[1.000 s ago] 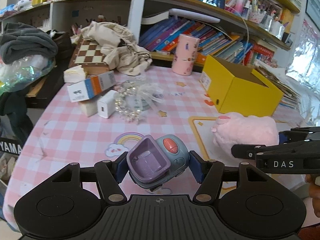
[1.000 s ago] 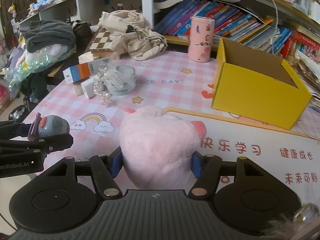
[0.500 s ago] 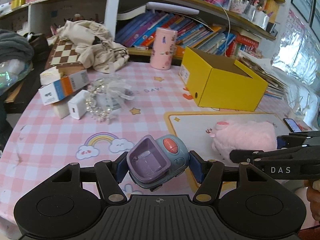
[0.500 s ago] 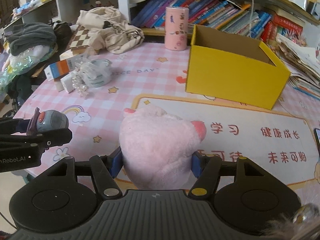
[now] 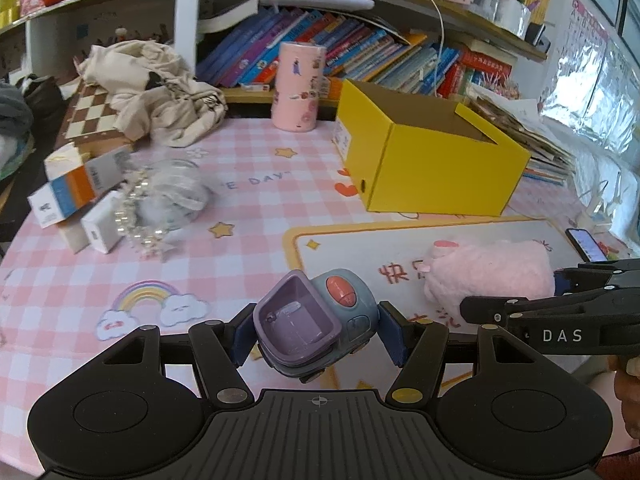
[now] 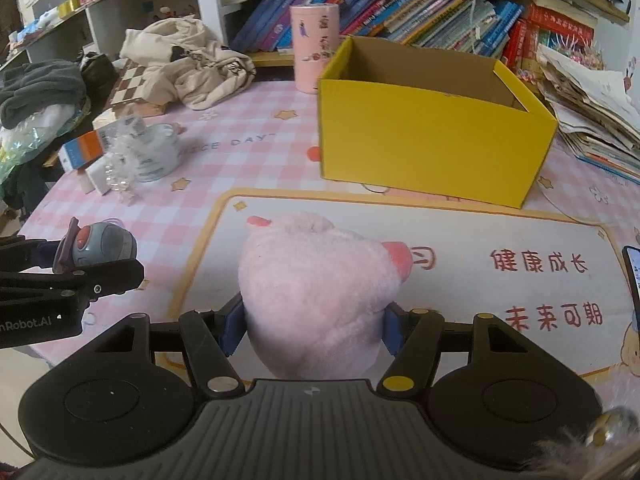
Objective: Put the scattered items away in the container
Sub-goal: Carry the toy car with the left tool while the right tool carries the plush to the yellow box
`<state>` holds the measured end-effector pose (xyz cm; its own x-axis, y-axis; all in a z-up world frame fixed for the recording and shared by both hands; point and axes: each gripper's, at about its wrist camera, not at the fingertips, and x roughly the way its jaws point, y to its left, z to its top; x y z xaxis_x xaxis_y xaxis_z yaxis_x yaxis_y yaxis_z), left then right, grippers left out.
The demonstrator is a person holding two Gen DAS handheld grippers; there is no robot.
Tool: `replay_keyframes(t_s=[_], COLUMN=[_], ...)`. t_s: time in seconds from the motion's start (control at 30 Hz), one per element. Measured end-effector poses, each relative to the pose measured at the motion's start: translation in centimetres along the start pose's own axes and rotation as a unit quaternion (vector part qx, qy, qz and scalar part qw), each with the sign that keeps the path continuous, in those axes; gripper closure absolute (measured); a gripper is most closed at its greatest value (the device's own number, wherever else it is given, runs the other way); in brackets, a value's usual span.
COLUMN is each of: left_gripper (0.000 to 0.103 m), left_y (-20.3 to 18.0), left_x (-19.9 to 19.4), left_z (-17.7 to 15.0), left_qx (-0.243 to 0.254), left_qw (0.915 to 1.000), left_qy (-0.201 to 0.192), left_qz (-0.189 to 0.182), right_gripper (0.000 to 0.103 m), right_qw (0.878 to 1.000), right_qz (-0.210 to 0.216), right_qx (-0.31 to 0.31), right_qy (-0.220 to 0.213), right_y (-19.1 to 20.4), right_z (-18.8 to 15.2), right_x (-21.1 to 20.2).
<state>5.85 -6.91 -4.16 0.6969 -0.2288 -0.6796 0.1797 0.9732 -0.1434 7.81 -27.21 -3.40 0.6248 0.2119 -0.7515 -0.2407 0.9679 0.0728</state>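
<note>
Toy car [image 5: 316,320] clamped in left tongs [image 5: 318,334], pink plush [image 6: 320,296] clamped in right tongs [image 6: 312,328], near yellow box [image 6: 432,136].

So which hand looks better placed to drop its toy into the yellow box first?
Probably the right: its gripper holds the pink plush with the yellow box straight ahead, while the left gripper with the toy car sits further aside.

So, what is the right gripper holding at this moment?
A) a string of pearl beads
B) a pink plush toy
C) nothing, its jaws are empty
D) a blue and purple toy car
B: in the right wrist view the right gripper has its blue pads pressed on both sides of the pink plush toy; the toy car is in the left gripper.
</note>
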Motion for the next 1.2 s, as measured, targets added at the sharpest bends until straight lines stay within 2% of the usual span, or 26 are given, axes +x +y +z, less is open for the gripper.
replay_keyframes(t_s=[0.27,0.43,0.8,1.03,1.2], left_gripper=[0.041,0.041,0.041,0.041,0.041], left_y=[-4.5,-6.8,-11.3,-13.2,-13.6], left_x=[2.6,3.5,4.2,5.3,7.2], left_z=[1.5,2.9,8.8,12.9,15.9], left_qx=[0.024,0.034,0.042,0.058,0.055], left_qw=[0.9996,0.9994,0.9965,0.9921,0.9903], left_qy=[0.013,0.003,-0.071,-0.108,-0.123], left_qz=[-0.006,0.002,0.018,0.026,0.036], right_gripper=[0.04,0.04,0.04,0.04,0.04], right_qw=[1.0,1.0,0.991,0.983,0.979], right_qz=[0.012,0.022,0.035,0.037,0.036], right_qx=[0.003,-0.004,-0.049,-0.053,-0.059], right_qy=[0.003,-0.011,-0.122,-0.171,-0.189], right_y=[-4.8,-7.2,-11.6,-14.6,-16.5], right_z=[0.9,2.0,6.3,10.2,13.4], right_x=[0.6,0.8,-1.3,-1.3,-0.1])
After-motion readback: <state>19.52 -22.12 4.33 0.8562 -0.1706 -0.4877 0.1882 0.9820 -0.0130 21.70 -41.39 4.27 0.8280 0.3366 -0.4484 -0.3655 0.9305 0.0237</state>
